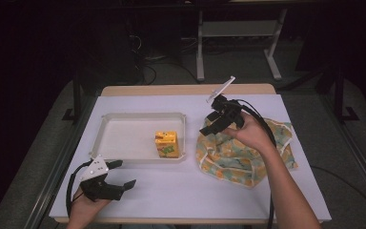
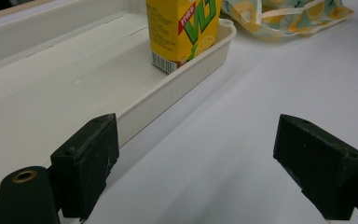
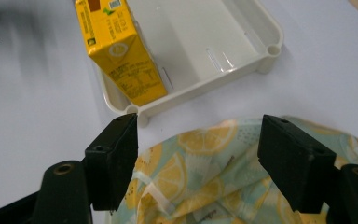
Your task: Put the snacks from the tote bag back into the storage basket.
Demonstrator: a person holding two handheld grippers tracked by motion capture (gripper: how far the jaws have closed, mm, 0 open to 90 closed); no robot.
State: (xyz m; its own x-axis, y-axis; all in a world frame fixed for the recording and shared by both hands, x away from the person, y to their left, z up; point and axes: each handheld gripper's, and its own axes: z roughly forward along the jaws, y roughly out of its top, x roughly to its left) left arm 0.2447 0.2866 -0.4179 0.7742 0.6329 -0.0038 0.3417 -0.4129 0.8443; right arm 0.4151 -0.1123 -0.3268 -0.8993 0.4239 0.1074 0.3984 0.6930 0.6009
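Observation:
A yellow juice carton (image 1: 166,144) stands upright in the near right corner of a white tray (image 1: 119,138). The carton (image 2: 182,31) and the tray (image 2: 51,88) lie ahead of my left gripper (image 2: 214,172), which is open and empty over the white table near the front edge (image 1: 119,175). My right gripper (image 1: 209,125) hovers open above the left edge of a lemon-print cloth bag (image 1: 245,152). In the right gripper view the bag (image 3: 200,172) lies under the gripper (image 3: 198,158), with the carton (image 3: 121,51) and tray (image 3: 200,42) beyond.
The white sheet (image 1: 181,191) covers the tabletop, with bare room between tray and front edge. Table legs and cables stand on the dark floor beyond the far edge (image 1: 200,47).

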